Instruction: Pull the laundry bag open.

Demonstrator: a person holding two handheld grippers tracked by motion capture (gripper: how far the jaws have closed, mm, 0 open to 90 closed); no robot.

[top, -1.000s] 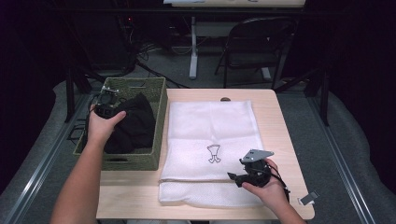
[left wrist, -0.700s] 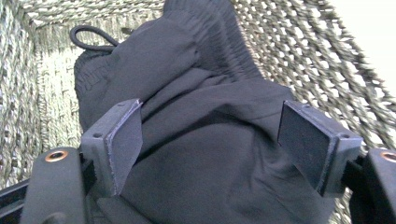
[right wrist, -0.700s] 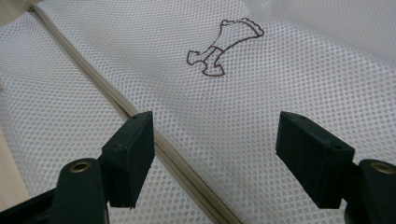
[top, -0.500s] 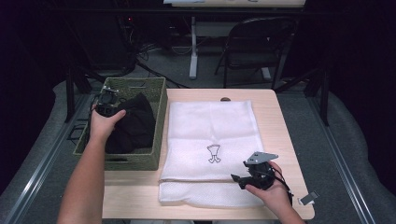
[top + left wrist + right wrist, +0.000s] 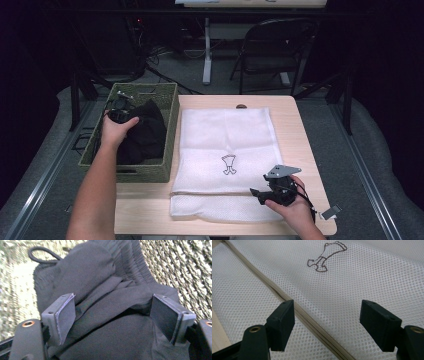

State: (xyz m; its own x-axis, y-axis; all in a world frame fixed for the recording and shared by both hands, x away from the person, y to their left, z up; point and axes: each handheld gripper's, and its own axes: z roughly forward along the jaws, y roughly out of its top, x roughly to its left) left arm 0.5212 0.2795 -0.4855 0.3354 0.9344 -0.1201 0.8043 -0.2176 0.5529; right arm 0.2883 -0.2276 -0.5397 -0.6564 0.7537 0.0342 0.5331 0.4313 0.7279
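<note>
Black cloth (image 5: 107, 305) bunched in green basket (image 5: 165, 117) left of table (image 5: 300, 130), left gripper (image 5: 112, 315) spread wide over its folds with pads clear of the fabric, right gripper (image 5: 327, 322) likewise spread just above white mesh bag (image 5: 367, 277) by its zipper (image 5: 312, 322).
</note>
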